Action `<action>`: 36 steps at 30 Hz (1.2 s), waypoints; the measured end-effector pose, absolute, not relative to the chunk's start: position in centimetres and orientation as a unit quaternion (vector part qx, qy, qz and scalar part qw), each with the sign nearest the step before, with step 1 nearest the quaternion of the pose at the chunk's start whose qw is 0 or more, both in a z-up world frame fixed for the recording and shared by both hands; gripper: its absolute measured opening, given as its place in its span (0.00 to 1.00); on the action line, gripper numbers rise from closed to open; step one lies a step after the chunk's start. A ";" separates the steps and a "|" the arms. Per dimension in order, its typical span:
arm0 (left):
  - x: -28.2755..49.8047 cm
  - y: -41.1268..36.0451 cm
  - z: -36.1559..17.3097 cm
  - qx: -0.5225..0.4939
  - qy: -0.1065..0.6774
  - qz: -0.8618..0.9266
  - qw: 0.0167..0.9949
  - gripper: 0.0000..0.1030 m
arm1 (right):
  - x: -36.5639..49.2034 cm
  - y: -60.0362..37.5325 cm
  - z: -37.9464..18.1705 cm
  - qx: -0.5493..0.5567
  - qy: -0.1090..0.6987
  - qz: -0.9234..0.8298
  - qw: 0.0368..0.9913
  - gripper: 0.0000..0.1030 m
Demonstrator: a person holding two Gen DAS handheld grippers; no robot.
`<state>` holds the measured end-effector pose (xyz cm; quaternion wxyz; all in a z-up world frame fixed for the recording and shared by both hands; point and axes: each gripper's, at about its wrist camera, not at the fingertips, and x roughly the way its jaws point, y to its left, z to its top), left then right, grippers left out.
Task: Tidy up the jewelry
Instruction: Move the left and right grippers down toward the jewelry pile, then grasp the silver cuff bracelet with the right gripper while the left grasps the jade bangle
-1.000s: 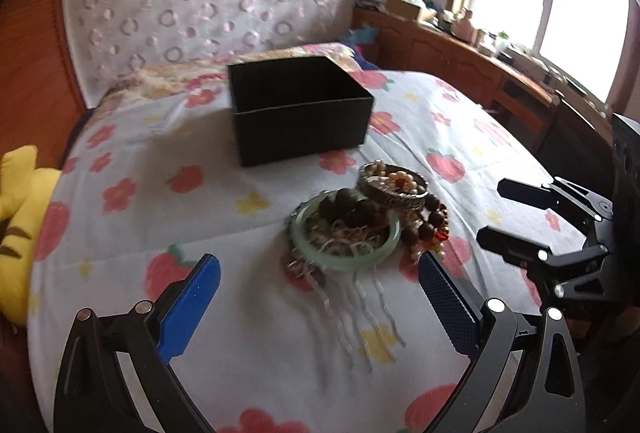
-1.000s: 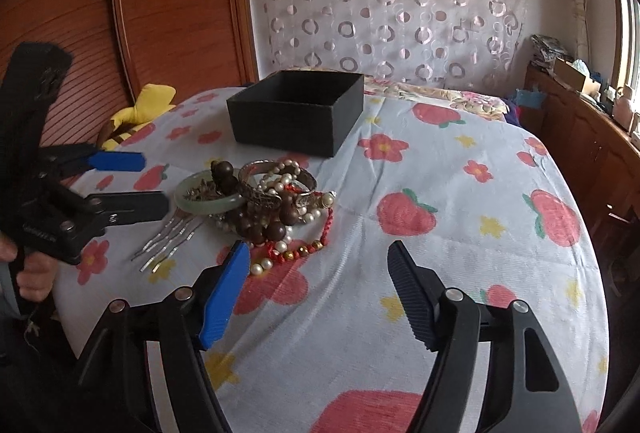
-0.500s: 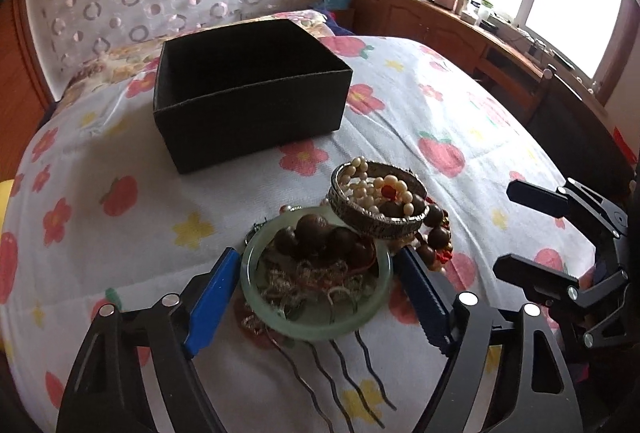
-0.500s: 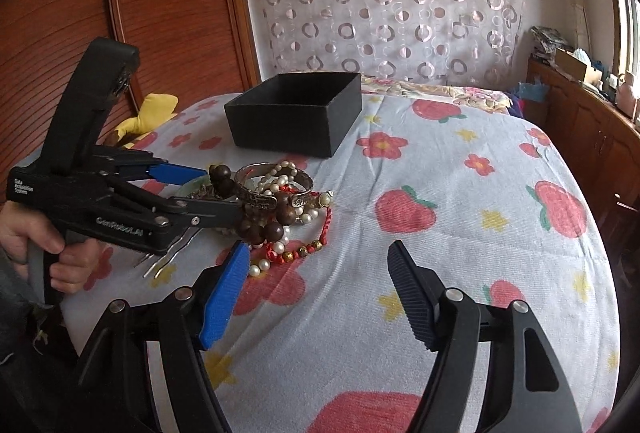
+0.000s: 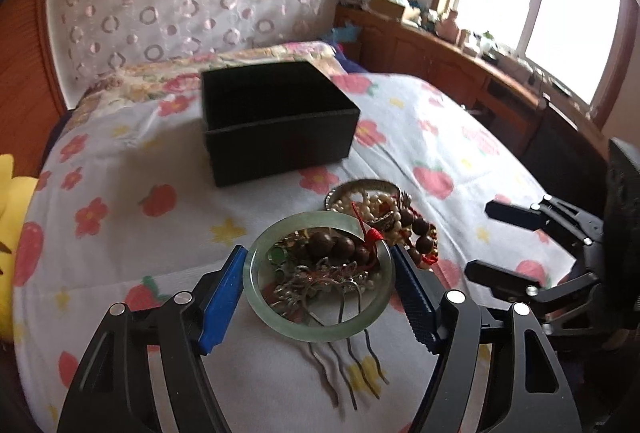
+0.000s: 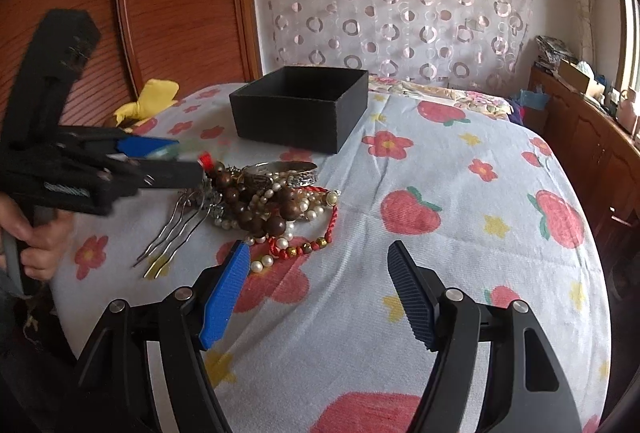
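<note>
A pale green jade bangle sits between the blue pads of my left gripper, which press on both its sides while the jaws are still closing. Dark wooden beads, a red cord and silver pieces lie inside the ring. A silver hair comb pokes out below it. The rest of the jewelry pile, with pearls, wooden beads and a silver bangle, lies on the strawberry-print sheet. An open black box stands behind. My right gripper hangs open and empty in front of the pile.
A yellow plush toy lies at the bed's left edge by the wooden panelling. A cluttered wooden sideboard runs under the window on the right. A hand grips the left tool's handle.
My left gripper went forward over the pile, narrowed its jaws around the jade bangle, then drew back a little with it. The right gripper stayed where it was.
</note>
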<state>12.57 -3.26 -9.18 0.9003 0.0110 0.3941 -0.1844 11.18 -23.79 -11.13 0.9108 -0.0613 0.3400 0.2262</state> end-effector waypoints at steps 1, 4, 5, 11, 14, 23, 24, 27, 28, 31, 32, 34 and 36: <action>12.3 -3.1 -9.0 0.008 0.390 -0.183 0.902 0.67 | 11.4 -23.7 -11.1 -0.063 0.341 0.227 0.910 0.72; 11.3 -2.1 -8.4 0.001 0.378 -0.180 0.908 0.67 | 12.3 -22.7 -10.8 -0.080 0.344 0.231 0.907 0.72; 11.0 -2.0 -8.2 0.002 0.374 -0.176 0.911 0.67 | 12.7 -22.3 -10.6 -0.087 0.344 0.233 0.905 0.72; 9.9 -0.6 -7.8 0.001 0.358 -0.163 0.919 0.67 | 15.4 -20.0 -9.9 -0.099 0.359 0.256 0.892 0.72; 9.8 -0.1 -7.7 0.001 0.354 -0.155 0.922 0.67 | 16.8 -18.7 -9.9 -0.100 0.371 0.265 0.885 0.72; 9.5 1.0 -8.1 -0.009 0.355 -0.145 0.923 0.67 | 19.7 -16.8 -11.0 -0.107 0.413 0.270 0.863 0.72; 9.6 1.0 -8.2 -0.010 0.355 -0.145 0.923 0.67 | 20.0 -16.7 -11.1 -0.107 0.416 0.271 0.861 0.71; 9.6 1.1 -8.4 -0.011 0.356 -0.146 0.923 0.67 | 20.5 -16.5 -11.4 -0.113 0.423 0.275 0.856 0.71; 9.5 1.0 -8.5 -0.011 0.356 -0.146 0.923 0.67 | 20.6 -16.4 -11.4 -0.111 0.424 0.286 0.852 0.61; 9.5 1.0 -8.5 -0.009 0.356 -0.145 0.923 0.67 | 20.4 -16.1 -11.2 -0.131 0.420 0.287 0.851 0.61; 9.5 1.0 -8.4 -0.010 0.356 -0.145 0.923 0.67 | 20.3 -16.0 -11.1 -0.135 0.417 0.289 0.851 0.61; 9.6 1.1 -8.5 -0.010 0.355 -0.144 0.924 0.67 | 20.1 -16.1 -10.6 -0.141 0.406 0.289 0.855 0.61; 9.7 1.2 -8.3 -0.011 0.352 -0.142 0.925 0.67 | 20.0 -16.4 -9.7 -0.133 0.392 0.292 0.862 0.61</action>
